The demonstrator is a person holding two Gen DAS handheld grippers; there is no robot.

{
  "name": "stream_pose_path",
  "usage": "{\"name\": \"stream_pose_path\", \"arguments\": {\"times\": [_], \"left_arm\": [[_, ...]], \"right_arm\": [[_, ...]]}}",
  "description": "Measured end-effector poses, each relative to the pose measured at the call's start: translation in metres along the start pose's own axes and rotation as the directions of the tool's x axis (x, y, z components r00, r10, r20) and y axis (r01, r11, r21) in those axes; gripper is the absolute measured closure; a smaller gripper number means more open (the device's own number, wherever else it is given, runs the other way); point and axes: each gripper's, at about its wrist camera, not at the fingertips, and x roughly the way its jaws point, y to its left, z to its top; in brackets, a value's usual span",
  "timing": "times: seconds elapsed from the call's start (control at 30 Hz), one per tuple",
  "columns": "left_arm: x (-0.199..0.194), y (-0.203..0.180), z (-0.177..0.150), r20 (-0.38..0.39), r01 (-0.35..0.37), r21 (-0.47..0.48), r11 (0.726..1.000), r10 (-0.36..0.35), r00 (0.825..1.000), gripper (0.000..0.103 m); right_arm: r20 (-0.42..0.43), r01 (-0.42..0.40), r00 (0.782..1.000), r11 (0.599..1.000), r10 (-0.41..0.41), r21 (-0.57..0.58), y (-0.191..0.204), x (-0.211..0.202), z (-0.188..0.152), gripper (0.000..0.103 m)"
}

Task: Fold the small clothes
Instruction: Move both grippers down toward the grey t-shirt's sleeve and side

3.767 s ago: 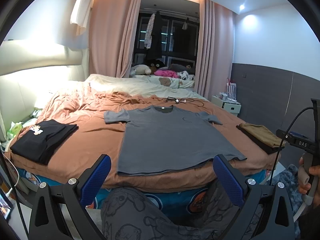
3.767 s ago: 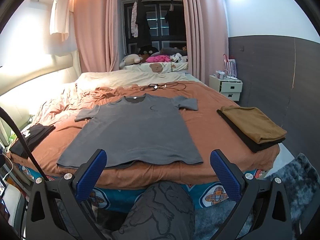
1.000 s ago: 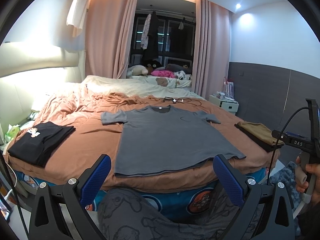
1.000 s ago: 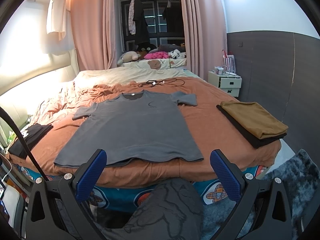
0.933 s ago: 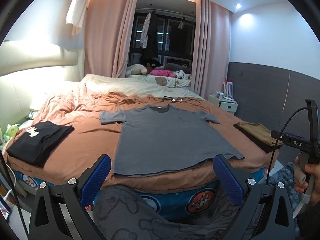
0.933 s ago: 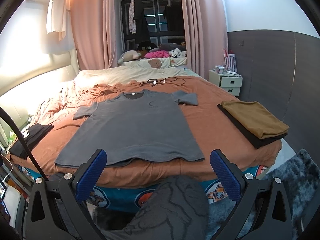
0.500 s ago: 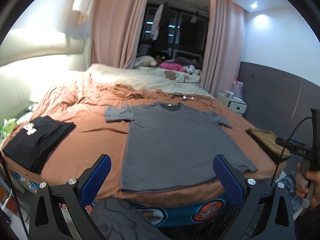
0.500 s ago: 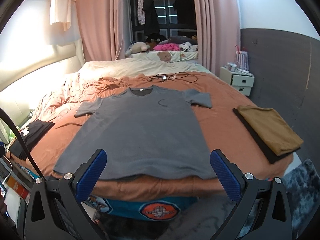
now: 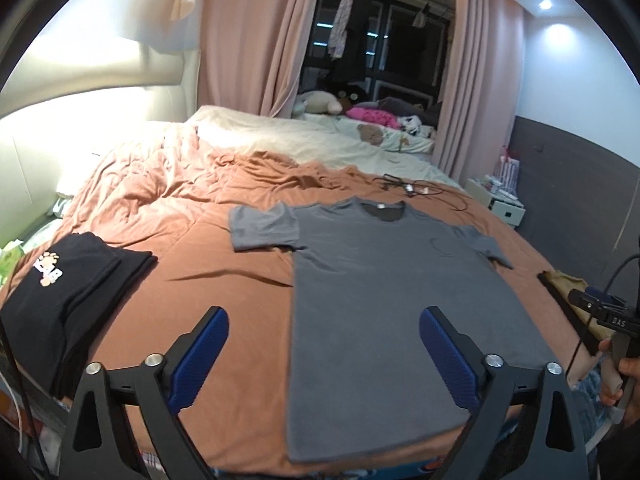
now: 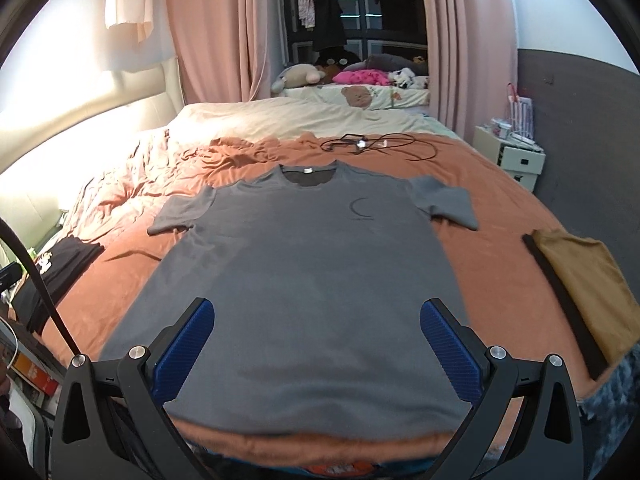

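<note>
A grey T-shirt (image 10: 304,280) lies spread flat, collar away, on a rumpled rust-brown duvet (image 9: 168,240) covering the bed, with folded black clothes (image 9: 60,300) near its left edge and a folded tan garment (image 10: 588,288) at its right. Pink curtains (image 10: 212,28) frame a dark window beyond; a white nightstand (image 10: 508,158) stands against the grey wall panel. The left gripper (image 9: 324,356) and right gripper (image 10: 318,346) hover above the shirt's hem, jaws spread wide, holding nothing.

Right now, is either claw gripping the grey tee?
No: in both wrist views the grey tee lies flat on the bed, with both claws open and holding nothing.
</note>
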Motion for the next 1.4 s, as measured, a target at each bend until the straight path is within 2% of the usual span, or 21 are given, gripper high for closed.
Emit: {"name": "stream_pose_path", "arguments": {"times": [0.17, 0.57, 0.67, 0.93, 1.03, 1.2, 1.4], "left_arm": [[0.043, 0.026, 0.021, -0.033, -0.008, -0.026, 1.0, 0.007, 0.999, 0.016], [0.14, 0.071, 0.068, -0.112, 0.003, -0.094, 0.996, -0.013, 0.994, 0.033], [0.167, 0.082, 0.077, -0.136, 0.005, -0.115, 0.993, -0.02, 0.991, 0.035], [0.239, 0.11, 0.091, -0.214, -0.015, -0.144, 0.989, -0.017, 0.977, 0.04], [0.263, 0.119, 0.094, -0.241, -0.019, -0.156, 0.988, -0.019, 0.97, 0.044], [0.31, 0.138, 0.099, -0.297, -0.044, -0.169, 0.985, -0.008, 0.955, 0.046], [0.361, 0.162, 0.1, -0.359, -0.083, -0.202, 0.976, 0.005, 0.933, 0.046]], "right_arm": [[-0.037, -0.047, 0.998, 0.999, 0.047, -0.007, 0.006, 0.04, 0.02, 0.011], [-0.142, -0.157, 0.978, 0.987, 0.152, -0.027, 0.015, 0.13, 0.07, 0.045], [-0.17, -0.174, 0.972, 0.984, 0.165, -0.036, 0.019, 0.155, 0.082, 0.052], [-0.211, -0.208, 0.959, 0.976, 0.191, -0.059, 0.045, 0.222, 0.112, 0.052], [-0.231, -0.226, 0.951, 0.972, 0.205, -0.068, 0.053, 0.25, 0.122, 0.062], [-0.262, -0.244, 0.941, 0.966, 0.215, -0.084, 0.075, 0.293, 0.134, 0.067], [-0.333, -0.275, 0.913, 0.958, 0.235, -0.078, 0.101, 0.352, 0.146, 0.075]]}}
